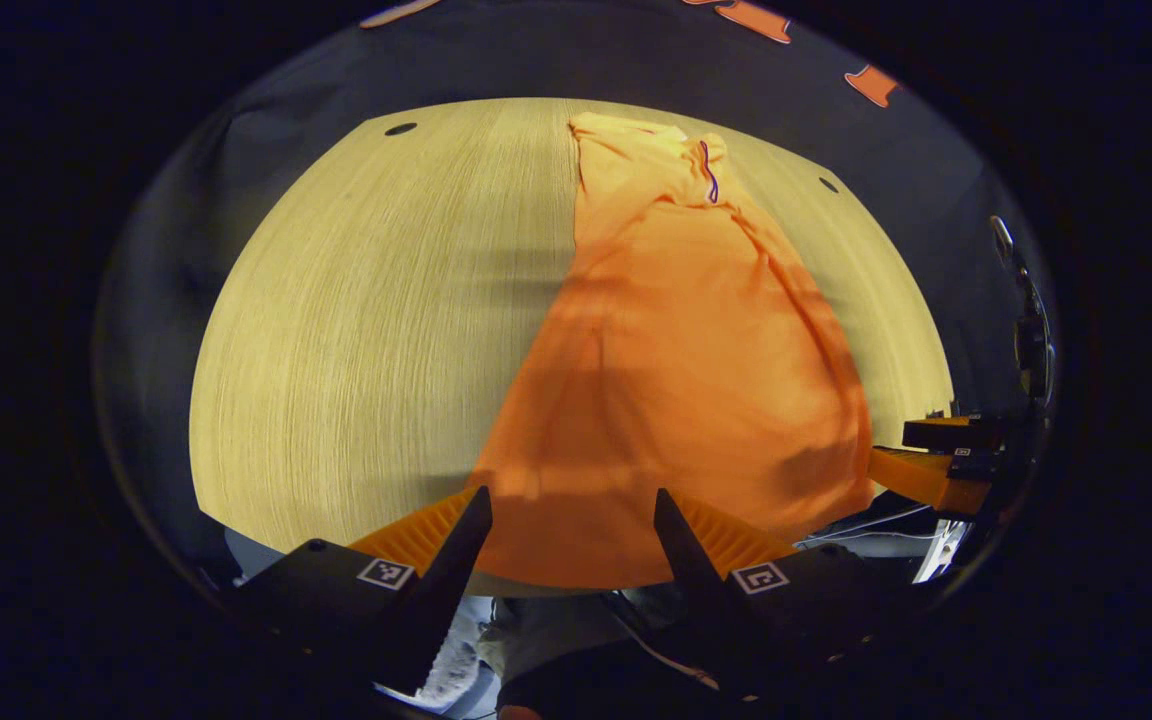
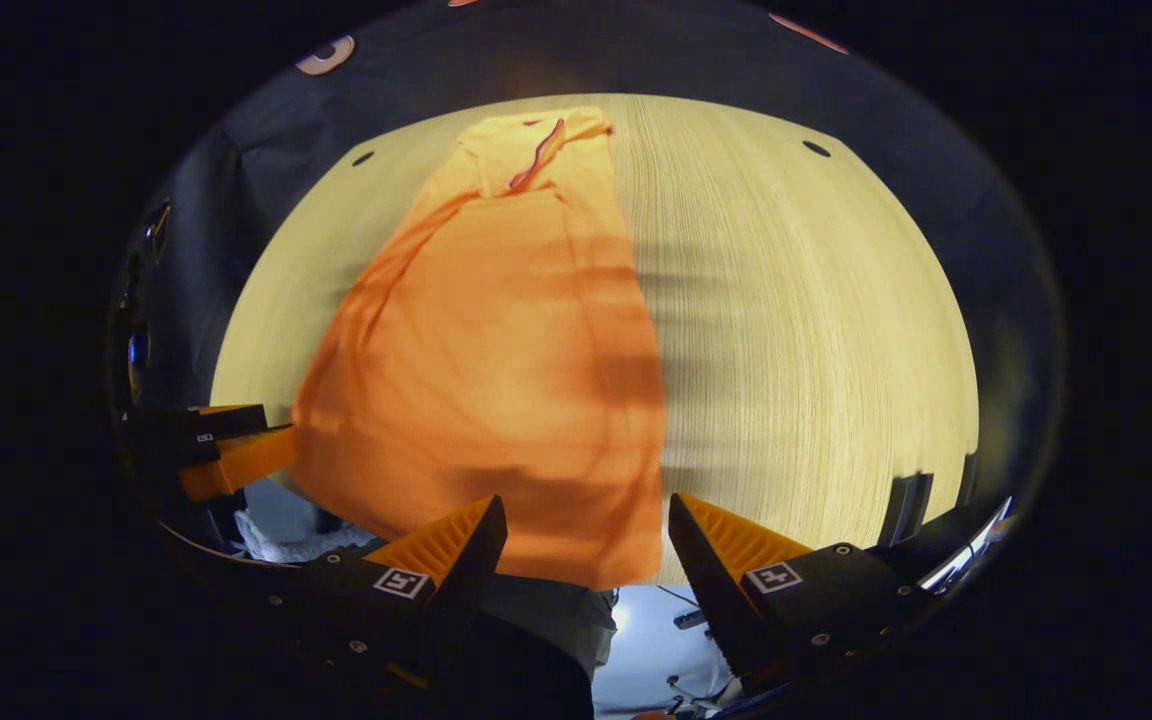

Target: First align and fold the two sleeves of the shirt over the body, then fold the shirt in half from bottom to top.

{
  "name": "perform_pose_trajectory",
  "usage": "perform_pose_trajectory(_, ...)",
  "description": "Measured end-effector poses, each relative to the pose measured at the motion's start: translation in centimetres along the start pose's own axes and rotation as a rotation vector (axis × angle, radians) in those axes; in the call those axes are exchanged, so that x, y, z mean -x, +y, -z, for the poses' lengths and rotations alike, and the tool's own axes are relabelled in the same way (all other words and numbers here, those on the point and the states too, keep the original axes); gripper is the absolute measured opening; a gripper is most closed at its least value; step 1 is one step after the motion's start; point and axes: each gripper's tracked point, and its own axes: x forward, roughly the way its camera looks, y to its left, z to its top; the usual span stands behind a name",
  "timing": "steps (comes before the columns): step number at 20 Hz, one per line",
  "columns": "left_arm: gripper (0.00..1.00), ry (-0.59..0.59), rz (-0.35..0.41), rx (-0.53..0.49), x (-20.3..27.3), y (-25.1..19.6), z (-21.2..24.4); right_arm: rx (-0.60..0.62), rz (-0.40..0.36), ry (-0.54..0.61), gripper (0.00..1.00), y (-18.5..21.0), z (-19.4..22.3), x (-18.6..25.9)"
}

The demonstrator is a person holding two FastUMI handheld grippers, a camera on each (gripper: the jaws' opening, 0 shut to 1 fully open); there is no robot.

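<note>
An orange shirt [image 1: 676, 360] lies lengthwise on the wooden table [image 1: 366, 330], collar at the far end, hem at the near edge, its sleeves folded in over the body. My left gripper [image 1: 569, 505] stands open just above the hem's left part, nothing between its fingers. In the right gripper view the same shirt [image 2: 506, 350] stretches away on the table [image 2: 816, 330], and my right gripper [image 2: 586, 510] is open over the hem's right corner. Each view catches the other gripper at its side: the right gripper [image 1: 936, 455] and the left gripper [image 2: 216, 445].
Bare wood flanks the shirt on both sides. Small dark holes [image 1: 400, 129] [image 2: 816, 149] mark the table's far corners. Dark cloth walls surround the table. Below the near edge I see pale floor with cables [image 2: 676, 640].
</note>
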Motion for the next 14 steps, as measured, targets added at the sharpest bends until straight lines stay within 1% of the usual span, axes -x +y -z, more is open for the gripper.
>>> perform_pose_trajectory(3, 0.99, 0.035, -0.037, -0.033, -1.0, 1.1, 1.7, -0.02, -0.003, 0.056, 0.99, -0.1, 2.0, -1.9)
perform_pose_trajectory(6, 0.99, 0.076, -0.052, -0.029, -2.0, 1.2, 3.4, -0.02, -0.001, 0.108, 0.99, 0.2, 3.5, -2.9)
perform_pose_trajectory(7, 0.99, 0.07, -0.073, -0.031, -2.1, 1.4, 3.4, -0.017, 0.002, 0.116, 0.99, 0.2, 3.8, -3.3)
perform_pose_trajectory(10, 0.97, 0.07, -0.111, -0.041, -2.3, 1.3, 3.4, 0.02, 0.045, 0.111, 0.99, -0.2, 3.7, -3.8)
perform_pose_trajectory(12, 0.97, 0.068, -0.115, -0.037, -2.3, 1.1, 3.4, 0.049, 0.066, 0.114, 0.99, -0.2, 4.0, -4.4)
perform_pose_trajectory(14, 0.97, 0.064, -0.115, -0.017, -2.4, 1.1, 3.3, 0.053, 0.066, 0.12, 0.99, 0.0, 3.8, -3.9)
